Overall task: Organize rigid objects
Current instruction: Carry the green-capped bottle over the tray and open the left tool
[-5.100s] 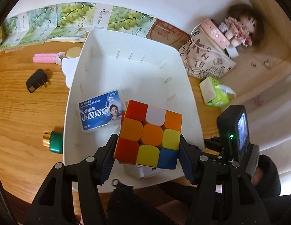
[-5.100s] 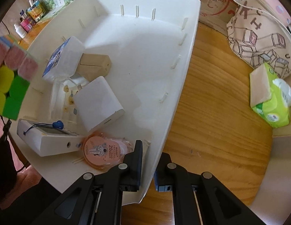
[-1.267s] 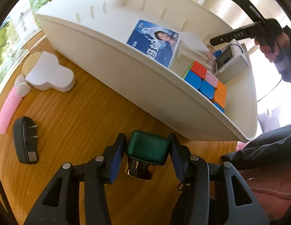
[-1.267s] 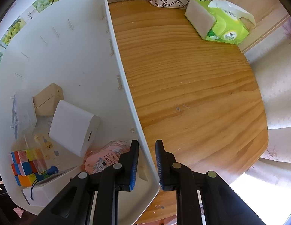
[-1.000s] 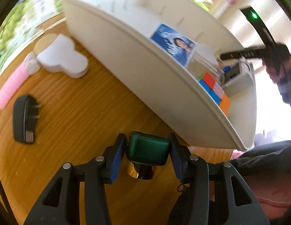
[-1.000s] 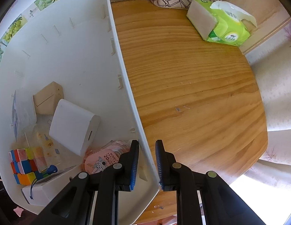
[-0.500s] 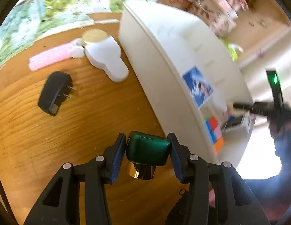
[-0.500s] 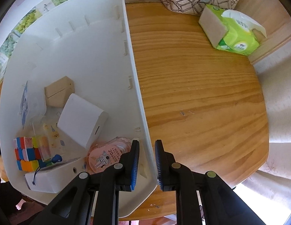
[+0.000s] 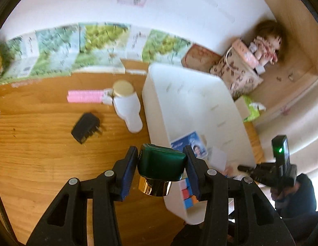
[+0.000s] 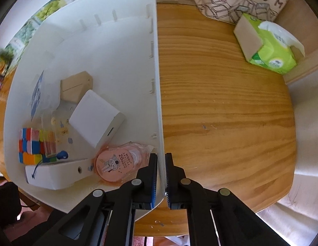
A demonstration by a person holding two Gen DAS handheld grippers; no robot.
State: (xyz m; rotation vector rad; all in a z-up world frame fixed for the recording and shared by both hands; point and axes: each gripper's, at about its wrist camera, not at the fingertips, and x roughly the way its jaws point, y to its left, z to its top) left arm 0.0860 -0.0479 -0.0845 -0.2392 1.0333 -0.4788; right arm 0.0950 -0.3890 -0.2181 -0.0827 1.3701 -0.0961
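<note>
— Holding what, the left gripper (image 9: 162,173)?
— A green bottle (image 9: 161,163) with a gold cap, squeezed between its pads, up above the wooden table (image 9: 36,143).
— And the right gripper (image 10: 161,176)?
— It pinches the white bin (image 10: 157,82) wall tight.
— What's next?
— I think the bottle must go over the wall, beside the color cube (image 10: 29,145).

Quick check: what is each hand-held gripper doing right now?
Left hand-held gripper: shut on the green bottle.
Right hand-held gripper: shut on the white bin wall.
</note>
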